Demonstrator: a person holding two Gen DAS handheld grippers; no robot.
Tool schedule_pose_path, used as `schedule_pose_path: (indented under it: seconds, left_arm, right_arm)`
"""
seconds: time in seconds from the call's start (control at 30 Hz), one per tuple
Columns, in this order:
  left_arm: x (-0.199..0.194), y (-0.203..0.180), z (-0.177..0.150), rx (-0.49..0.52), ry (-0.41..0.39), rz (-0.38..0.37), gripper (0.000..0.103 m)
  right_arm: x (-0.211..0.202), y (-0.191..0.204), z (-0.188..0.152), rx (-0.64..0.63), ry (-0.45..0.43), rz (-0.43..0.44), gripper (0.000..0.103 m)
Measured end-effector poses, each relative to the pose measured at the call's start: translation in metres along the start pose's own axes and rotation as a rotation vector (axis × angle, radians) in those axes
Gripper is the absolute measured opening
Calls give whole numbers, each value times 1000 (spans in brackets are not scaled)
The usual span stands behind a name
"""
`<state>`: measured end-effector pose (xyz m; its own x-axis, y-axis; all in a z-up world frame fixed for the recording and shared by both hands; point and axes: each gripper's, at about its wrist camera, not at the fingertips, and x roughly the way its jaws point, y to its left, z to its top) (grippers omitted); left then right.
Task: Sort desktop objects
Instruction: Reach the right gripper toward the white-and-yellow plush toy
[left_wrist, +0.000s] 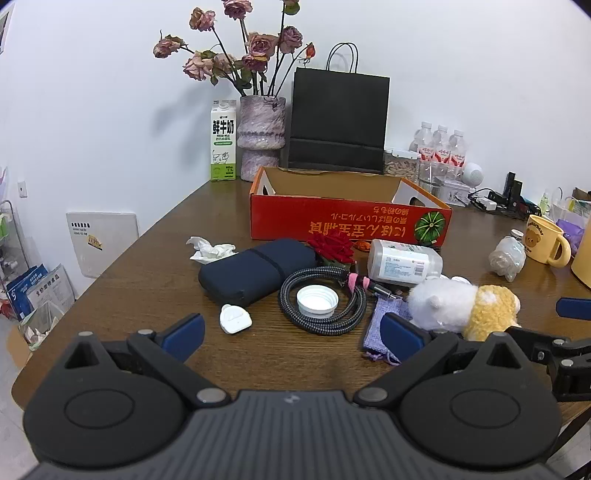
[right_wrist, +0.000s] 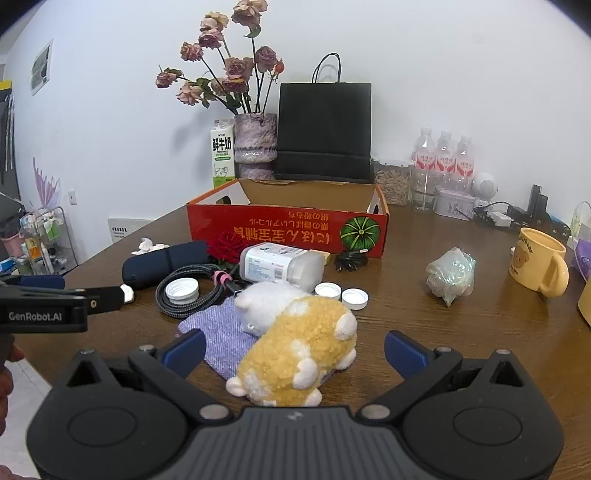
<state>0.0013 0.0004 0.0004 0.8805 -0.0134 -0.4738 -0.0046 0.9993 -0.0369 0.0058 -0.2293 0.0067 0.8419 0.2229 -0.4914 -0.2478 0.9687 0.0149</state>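
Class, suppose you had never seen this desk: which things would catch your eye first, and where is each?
The red cardboard box stands open at the table's middle, before a black paper bag and a vase of faded roses. Nearest, a yellow-and-white plush toy lies between the open right gripper's fingers.

A: Where does the left wrist view look from?

B: From just behind the left gripper (left_wrist: 293, 334), tilted down over the table (left_wrist: 155, 266), facing the red box (left_wrist: 347, 218) ahead.

A: And the right wrist view?

B: Same way, behind the right gripper (right_wrist: 295, 352), with the plush toy (right_wrist: 295, 347) close between its fingers. Both views share the box, the coiled cable (left_wrist: 325, 299) and the toy.
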Motion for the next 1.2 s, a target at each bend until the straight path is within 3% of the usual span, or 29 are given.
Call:
schedule_pose_path:
  seconds: [1.2]
  left_arm:
    - [-1, 1, 2, 3, -1, -4, 103]
  right_arm:
    - [2, 2, 1, -7, 12, -5, 103]
